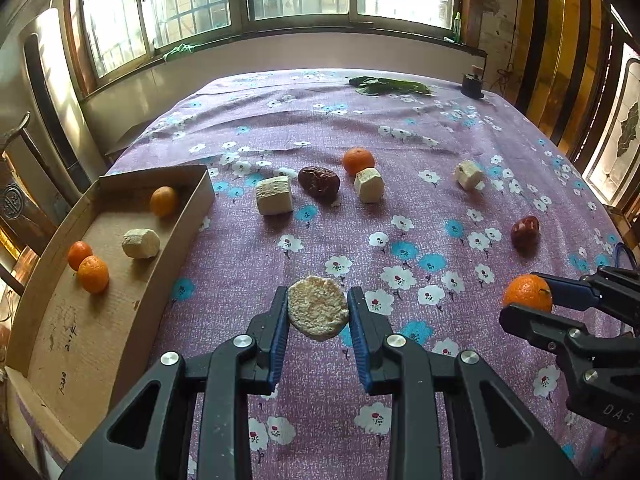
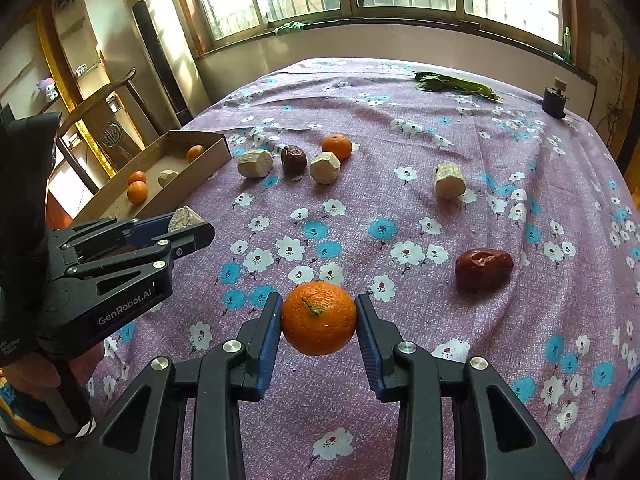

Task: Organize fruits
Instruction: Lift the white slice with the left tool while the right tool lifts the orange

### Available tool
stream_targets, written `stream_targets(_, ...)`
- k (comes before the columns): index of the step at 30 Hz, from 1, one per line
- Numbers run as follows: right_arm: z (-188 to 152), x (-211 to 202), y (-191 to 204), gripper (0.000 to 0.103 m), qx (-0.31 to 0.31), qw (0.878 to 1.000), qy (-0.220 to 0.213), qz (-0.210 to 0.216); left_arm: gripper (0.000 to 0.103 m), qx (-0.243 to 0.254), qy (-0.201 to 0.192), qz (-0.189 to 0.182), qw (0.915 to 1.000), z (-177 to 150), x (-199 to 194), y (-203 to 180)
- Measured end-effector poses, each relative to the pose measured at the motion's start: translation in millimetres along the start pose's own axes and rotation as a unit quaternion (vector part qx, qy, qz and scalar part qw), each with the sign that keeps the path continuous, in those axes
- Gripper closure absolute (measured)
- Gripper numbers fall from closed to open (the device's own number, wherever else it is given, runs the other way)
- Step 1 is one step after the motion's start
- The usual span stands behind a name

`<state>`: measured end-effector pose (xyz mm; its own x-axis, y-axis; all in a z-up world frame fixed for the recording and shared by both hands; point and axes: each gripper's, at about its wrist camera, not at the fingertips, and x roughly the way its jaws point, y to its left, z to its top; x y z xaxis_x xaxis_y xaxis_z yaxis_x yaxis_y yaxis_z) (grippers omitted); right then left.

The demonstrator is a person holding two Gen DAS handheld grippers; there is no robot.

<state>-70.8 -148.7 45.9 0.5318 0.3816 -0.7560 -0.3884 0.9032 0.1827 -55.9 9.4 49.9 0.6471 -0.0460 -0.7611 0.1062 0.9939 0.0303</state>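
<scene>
Two grippers carry loads above the near tabletop edge. Left gripper [image 1: 318, 316] pinches a pale cut chunk [image 1: 318, 307]; right gripper [image 2: 319, 320] pinches a mandarin [image 2: 319, 318] at its widest girth, probably bound for the cardboard tray [image 1: 120, 320] at the left edge.

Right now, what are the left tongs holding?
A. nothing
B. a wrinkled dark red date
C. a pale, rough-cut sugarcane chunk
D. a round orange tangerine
C: the left tongs are clamped on a pale, rough-cut sugarcane chunk; the round orange tangerine sits in the right tongs.
</scene>
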Motion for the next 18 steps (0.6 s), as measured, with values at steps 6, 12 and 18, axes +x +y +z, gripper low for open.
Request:
stream_targets(6, -1.8, 4.3, 0.0, 0.063, 0.006, 1.0, 0.004, 0.011, 0.075, -0.006, -0.002, 0.009, 0.9999, -3.4, -3.1, 5.1)
stream_targets(12, 2.1, 7.6, 6.2, 0.063, 0.001, 1.0, 0.005, 0.017, 0.075, -0.012, -0.008, 0.02, 0.9997, -2.4, -4.9, 12.2)
stream_targets(18, 9.1, 12.2, 14.7, 0.063, -0.006, 1.0, 0.006, 0.023, 0.075, -0.02, -0.012, 0.027, 0.9994, -1.1, -6.3, 21.7)
